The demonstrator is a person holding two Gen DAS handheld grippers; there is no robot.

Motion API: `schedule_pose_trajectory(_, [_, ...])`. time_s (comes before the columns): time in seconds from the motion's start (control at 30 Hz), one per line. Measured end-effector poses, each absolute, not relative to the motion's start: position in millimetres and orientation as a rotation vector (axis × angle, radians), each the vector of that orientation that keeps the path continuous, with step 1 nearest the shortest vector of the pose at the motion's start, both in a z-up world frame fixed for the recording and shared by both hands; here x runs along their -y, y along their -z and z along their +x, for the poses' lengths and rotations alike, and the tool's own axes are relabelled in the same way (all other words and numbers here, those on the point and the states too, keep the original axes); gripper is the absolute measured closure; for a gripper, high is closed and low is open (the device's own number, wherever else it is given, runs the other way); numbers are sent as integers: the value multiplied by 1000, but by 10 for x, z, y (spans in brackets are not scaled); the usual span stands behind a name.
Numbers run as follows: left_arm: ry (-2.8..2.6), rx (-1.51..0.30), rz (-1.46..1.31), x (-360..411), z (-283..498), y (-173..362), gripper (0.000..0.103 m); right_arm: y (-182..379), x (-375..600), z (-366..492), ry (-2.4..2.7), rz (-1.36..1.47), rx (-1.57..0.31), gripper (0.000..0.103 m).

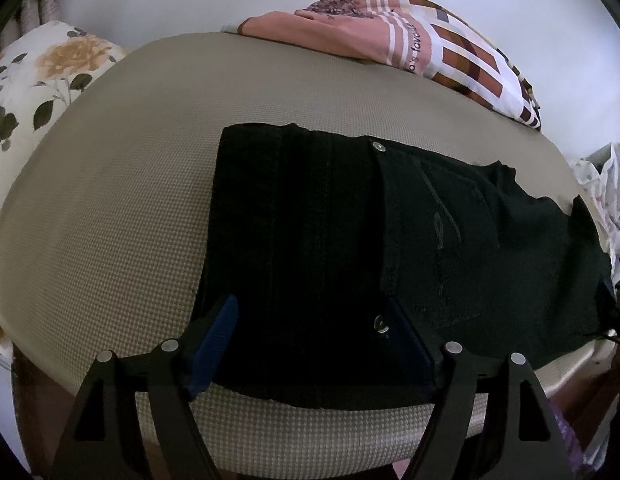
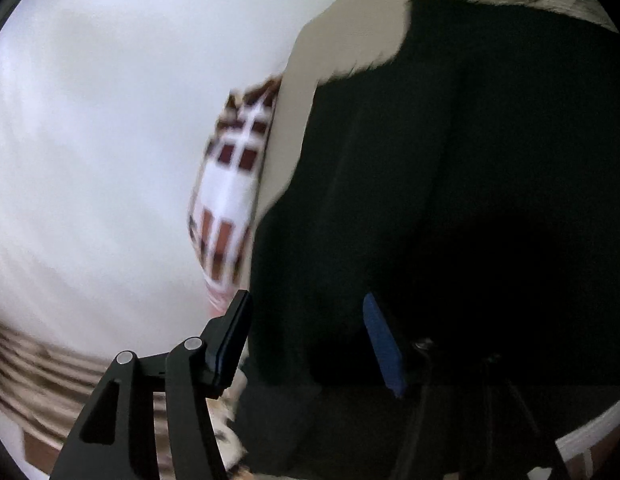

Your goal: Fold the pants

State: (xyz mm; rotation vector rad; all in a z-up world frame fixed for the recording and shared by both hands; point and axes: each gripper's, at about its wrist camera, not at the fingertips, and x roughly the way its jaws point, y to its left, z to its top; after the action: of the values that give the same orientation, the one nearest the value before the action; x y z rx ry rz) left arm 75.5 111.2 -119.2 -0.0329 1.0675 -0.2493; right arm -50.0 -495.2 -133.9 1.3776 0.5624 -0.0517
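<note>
Both tools (image 1: 310, 328) (image 2: 308, 340) over black pants (image 1: 349, 240)

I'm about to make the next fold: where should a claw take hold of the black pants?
Probably the black pants are best gripped at the near folded edge, coming in from the front of the beige cushion: that edge overhangs toward the open left claw, so fingers can slide under the layers.

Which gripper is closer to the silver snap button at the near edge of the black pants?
Left. The left gripper hangs open right over the black denim pants, with the silver snap button beside one finger. The right gripper, also open, is at another edge; no button shows there.
</note>
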Motion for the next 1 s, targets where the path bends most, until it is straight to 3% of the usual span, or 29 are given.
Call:
schedule_pose_trajectory(0.3, [237,-1061,-10,-1078,768,1204,21,1296,5279,-359,186,1353,-579,46])
schedule_pose_trajectory(0.37, [235,-1061,10,-1041,767,1214,19,1275,5180,-224,156,1282,-636,61])
schedule_pose_trajectory(0.4, [233,-1062,18,-1024,766,1218,18,1281,5122,-168,139,1252,-669,83])
schedule_pose_trajectory(0.43, [231,-1062,24,-1011,767,1223,17,1304,5062,-119,137,1225,-711,92])
schedule_pose_trajectory(0.5, [229,-1067,25,-994,775,1226,16,1357,4977,-74,156,1195,-754,92])
schedule_pose_trajectory(0.6, [232,-1072,13,-997,777,1220,16,1323,4969,-242,171,1239,-684,91])
schedule_pose_trajectory(0.67, [231,-1072,15,-990,779,1224,16,1266,5062,-468,234,1257,-646,77])
schedule_pose_trajectory(0.7, [229,-1070,18,-986,778,1226,16,1250,5121,-550,260,1254,-653,61])
schedule_pose_trajectory(0.73, [229,-1069,20,-983,779,1228,14,1256,5214,-637,278,1253,-662,55])
schedule_pose_trajectory(1.0, [224,-1064,37,-929,774,1260,10,1276,5525,-449,307,1279,-666,51])
